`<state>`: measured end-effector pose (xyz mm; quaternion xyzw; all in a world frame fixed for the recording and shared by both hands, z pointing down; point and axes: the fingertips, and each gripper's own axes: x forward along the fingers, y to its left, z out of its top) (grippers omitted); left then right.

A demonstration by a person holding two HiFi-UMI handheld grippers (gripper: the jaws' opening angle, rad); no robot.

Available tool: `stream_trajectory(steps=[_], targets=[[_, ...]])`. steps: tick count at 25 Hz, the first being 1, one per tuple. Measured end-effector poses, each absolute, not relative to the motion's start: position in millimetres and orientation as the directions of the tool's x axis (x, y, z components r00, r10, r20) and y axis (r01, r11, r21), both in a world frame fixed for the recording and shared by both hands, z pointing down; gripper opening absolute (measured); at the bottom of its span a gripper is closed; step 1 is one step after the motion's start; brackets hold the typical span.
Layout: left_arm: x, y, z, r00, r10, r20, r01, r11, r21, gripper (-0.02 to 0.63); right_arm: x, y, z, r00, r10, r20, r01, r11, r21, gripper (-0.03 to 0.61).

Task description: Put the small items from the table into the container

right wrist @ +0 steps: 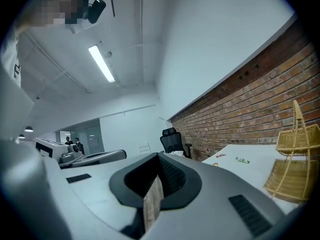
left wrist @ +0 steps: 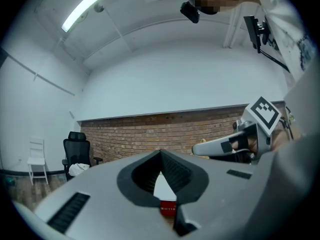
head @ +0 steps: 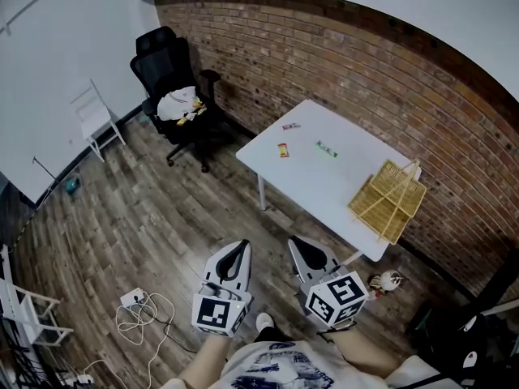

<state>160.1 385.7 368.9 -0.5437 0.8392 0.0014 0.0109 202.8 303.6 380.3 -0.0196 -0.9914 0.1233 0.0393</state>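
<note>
Facing: a person stands on the wood floor (head: 146, 225) short of the white table (head: 324, 186), with both grippers pointing level toward it.
Left gripper (head: 241, 246): fingers together, nothing between them.
Right gripper (head: 298, 242): fingers together, nothing between them.
Container: a wicker basket (head: 388, 201) with a handle sits on the table end beside the brick wall (head: 365, 71), well apart from both grippers.
Small items: three wrapped pieces lie on the table's other half, apart from one another and from the basket. They are a pink item (head: 290, 126), a red-and-yellow item (head: 283, 150) and a green item (head: 326, 148).
Wrapper print: too small to read in any view.
Marker cubes: the left cube (head: 219, 314) and right cube (head: 336, 297) carry black-and-white square patterns.
Red tag (left wrist: 168, 209): it sits just below the left gripper's jaws and bears small white print, not legible.
Surroundings: a black office chair (head: 174, 87) stands in the corner with a white bundle on its seat, and cables (head: 138, 314) lie on the floor.
</note>
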Motion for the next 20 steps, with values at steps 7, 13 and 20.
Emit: stream_trajectory(steps=[7, 13, 20], targets=[[106, 379, 365, -0.361, -0.932, -0.025, -0.932, 0.362, -0.006, 0.048, 146, 300, 379, -0.997, 0.002, 0.072, -0.016, 0.969, -0.246, 0.020], [85, 366, 367, -0.332, -0.943, -0.029, -0.943, 0.332, -0.002, 0.048, 128, 291, 381, -0.996, -0.018, 0.087, -0.038, 0.969, -0.243, 0.020], [59, 330, 373, -0.304, -0.953, -0.015, -0.953, 0.304, 0.002, 0.048, 100, 255, 385, -0.995, -0.049, 0.089, -0.070, 0.965, -0.251, 0.020]])
